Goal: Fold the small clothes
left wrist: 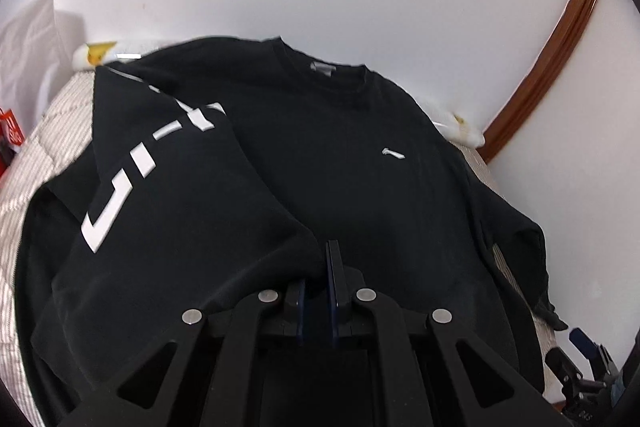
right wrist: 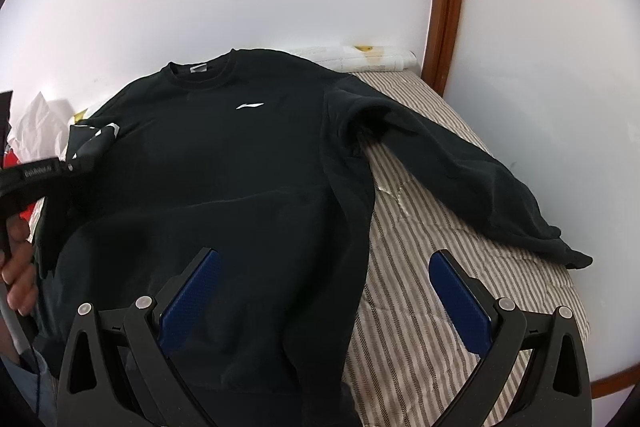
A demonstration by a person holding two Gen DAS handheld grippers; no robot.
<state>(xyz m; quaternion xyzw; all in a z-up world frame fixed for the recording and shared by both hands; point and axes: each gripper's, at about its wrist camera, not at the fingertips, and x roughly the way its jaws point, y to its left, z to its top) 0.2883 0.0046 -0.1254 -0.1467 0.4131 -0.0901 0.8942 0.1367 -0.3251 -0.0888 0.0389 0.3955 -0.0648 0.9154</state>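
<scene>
A black sweatshirt (right wrist: 248, 163) with a small white chest logo lies front up on a striped quilt (right wrist: 432, 227). It also shows in the left wrist view (left wrist: 340, 167). My left gripper (left wrist: 320, 259) is shut on the cuff of the left sleeve (left wrist: 160, 187), which has white lettering and is folded over the body. My right gripper (right wrist: 324, 263) is open and empty above the sweatshirt's lower right edge. The right sleeve (right wrist: 472, 171) lies spread out on the quilt.
A white wall stands behind the bed, with a brown wooden frame (right wrist: 448, 7) at the right. White paper and red items (right wrist: 36, 123) lie at the far left. A rolled white cloth (right wrist: 360, 57) lies at the bed's head.
</scene>
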